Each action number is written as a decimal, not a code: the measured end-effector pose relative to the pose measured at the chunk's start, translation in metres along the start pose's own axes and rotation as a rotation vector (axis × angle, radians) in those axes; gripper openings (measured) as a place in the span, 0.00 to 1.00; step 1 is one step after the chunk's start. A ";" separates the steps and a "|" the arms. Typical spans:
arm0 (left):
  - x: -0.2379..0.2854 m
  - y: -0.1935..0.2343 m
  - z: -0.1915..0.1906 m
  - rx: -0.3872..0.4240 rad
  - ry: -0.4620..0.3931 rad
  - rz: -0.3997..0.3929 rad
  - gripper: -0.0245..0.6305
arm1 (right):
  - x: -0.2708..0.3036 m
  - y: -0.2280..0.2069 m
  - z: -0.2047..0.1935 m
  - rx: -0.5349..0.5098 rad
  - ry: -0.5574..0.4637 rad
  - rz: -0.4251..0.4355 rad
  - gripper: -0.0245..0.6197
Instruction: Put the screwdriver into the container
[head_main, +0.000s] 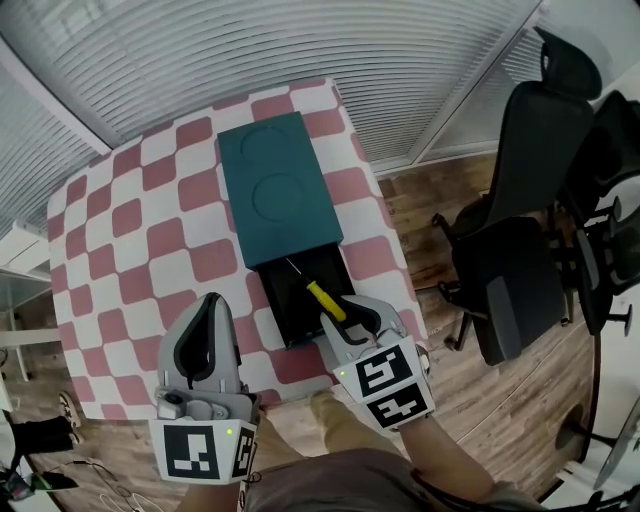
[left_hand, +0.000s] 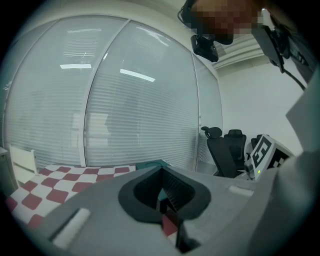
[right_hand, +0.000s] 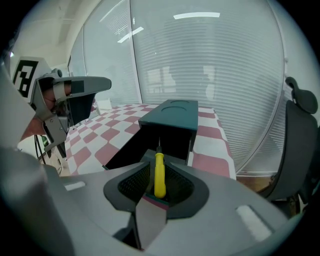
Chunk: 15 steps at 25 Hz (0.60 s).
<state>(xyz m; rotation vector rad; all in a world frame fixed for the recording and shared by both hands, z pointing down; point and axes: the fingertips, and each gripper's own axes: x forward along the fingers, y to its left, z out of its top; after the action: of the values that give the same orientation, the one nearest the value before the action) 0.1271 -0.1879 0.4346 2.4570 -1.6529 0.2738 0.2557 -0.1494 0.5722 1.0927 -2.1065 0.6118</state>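
While the right gripper (head_main: 346, 314) is hanging over the open black container (head_main: 288, 312), we are seeing its fingers (right_hand: 131, 186) pinching the yellow handle of the screwdriver (right_hand: 159, 174). The tool's long axis is running straight out along the fingers, blade tip leading toward the teal cover (head_main: 277, 185) (the tip is lying over the dark cavity). We are judging that lowering and letting go are what is left. The left gripper (head_main: 211, 300), fingers pressed together and empty, is idling farther off above the checkered counter (head_main: 120, 240).
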 end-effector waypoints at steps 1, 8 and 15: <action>-0.002 0.000 0.002 0.002 -0.004 -0.002 0.04 | -0.002 0.000 0.001 0.006 -0.008 -0.004 0.23; -0.024 0.004 0.029 0.028 -0.051 -0.022 0.04 | -0.031 0.012 0.041 0.058 -0.154 -0.034 0.20; -0.065 0.025 0.078 0.081 -0.146 -0.026 0.04 | -0.092 0.050 0.118 0.094 -0.459 -0.082 0.08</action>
<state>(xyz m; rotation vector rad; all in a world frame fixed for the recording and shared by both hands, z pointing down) 0.0850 -0.1578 0.3441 2.6136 -1.6955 0.1652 0.2109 -0.1525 0.4211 1.4767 -2.4197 0.4546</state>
